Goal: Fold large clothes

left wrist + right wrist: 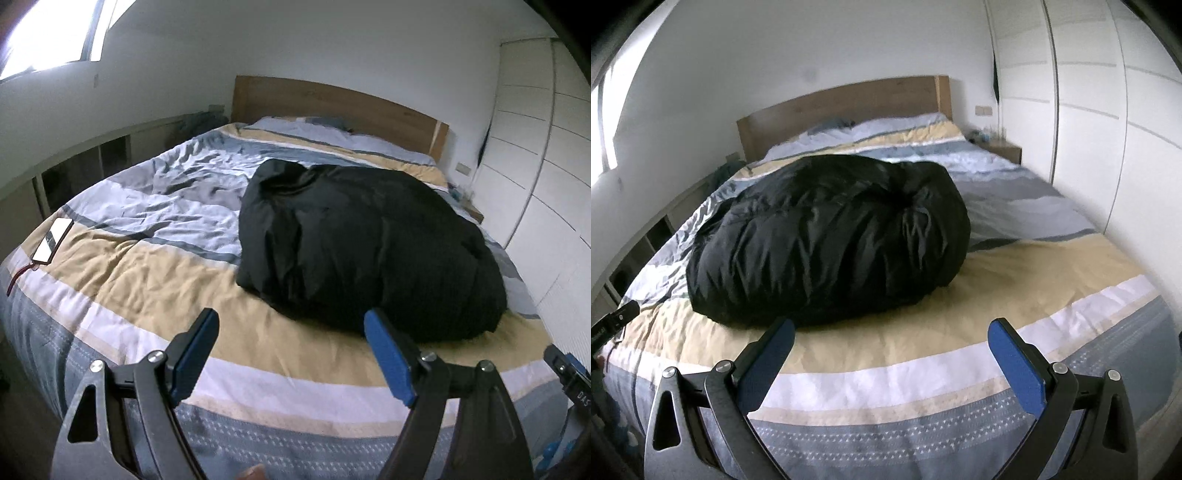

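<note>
A big black puffy jacket [369,243] lies bundled in a thick folded heap on the striped bed cover [140,266]. In the right wrist view the same jacket [827,236] sits left of centre on the bed cover [1015,280]. My left gripper [291,328] hangs over the bed's near edge, jaws wide open, nothing between the blue pads [388,354]. My right gripper [892,339] is also open and holds nothing, a short way in front of the jacket. Each gripper peeks into the other's view: the right one [569,373] at the edge, the left one [617,317] at the opposite edge.
A phone [53,240] with a red cable lies on the bed's left side. A wooden headboard [332,99] and pillows are at the far end. White wardrobe doors [1089,110] line the right side, with a small bedside table [1001,149]. Low shelves [92,158] run along the left.
</note>
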Available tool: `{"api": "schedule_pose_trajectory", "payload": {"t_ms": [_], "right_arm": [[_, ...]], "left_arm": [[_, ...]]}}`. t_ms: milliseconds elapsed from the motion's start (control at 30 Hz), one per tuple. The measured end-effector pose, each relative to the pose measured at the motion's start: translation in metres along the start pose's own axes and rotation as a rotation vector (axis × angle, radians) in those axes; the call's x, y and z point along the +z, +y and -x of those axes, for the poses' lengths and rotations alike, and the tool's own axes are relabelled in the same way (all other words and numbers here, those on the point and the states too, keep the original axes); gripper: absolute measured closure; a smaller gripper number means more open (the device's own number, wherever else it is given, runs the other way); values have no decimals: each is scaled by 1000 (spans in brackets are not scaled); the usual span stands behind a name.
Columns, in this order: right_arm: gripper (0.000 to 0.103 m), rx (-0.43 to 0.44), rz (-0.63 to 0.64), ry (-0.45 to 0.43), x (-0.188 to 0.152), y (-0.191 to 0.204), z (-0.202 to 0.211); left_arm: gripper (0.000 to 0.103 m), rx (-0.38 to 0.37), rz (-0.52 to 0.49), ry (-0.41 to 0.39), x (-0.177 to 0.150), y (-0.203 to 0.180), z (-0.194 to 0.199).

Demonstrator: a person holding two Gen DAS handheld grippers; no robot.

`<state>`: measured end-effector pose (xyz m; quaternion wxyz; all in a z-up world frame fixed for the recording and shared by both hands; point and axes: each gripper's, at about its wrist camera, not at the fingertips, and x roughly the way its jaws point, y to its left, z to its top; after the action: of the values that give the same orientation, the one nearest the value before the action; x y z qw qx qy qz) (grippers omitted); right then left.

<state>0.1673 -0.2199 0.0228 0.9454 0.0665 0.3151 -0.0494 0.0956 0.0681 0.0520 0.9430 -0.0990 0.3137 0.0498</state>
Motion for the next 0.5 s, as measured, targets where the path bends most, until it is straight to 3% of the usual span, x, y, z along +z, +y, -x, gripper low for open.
{"api": "schedule_pose_trajectory", "payload": {"t_ms": [200, 500], "right_arm": [[0, -6, 30, -43, -10, 6, 22], [0, -9, 31, -84, -13, 1, 41]], "left_arm": [[23, 34, -57, -36, -17, -17, 20], [23, 11, -110, -47, -30, -33, 35]]}}
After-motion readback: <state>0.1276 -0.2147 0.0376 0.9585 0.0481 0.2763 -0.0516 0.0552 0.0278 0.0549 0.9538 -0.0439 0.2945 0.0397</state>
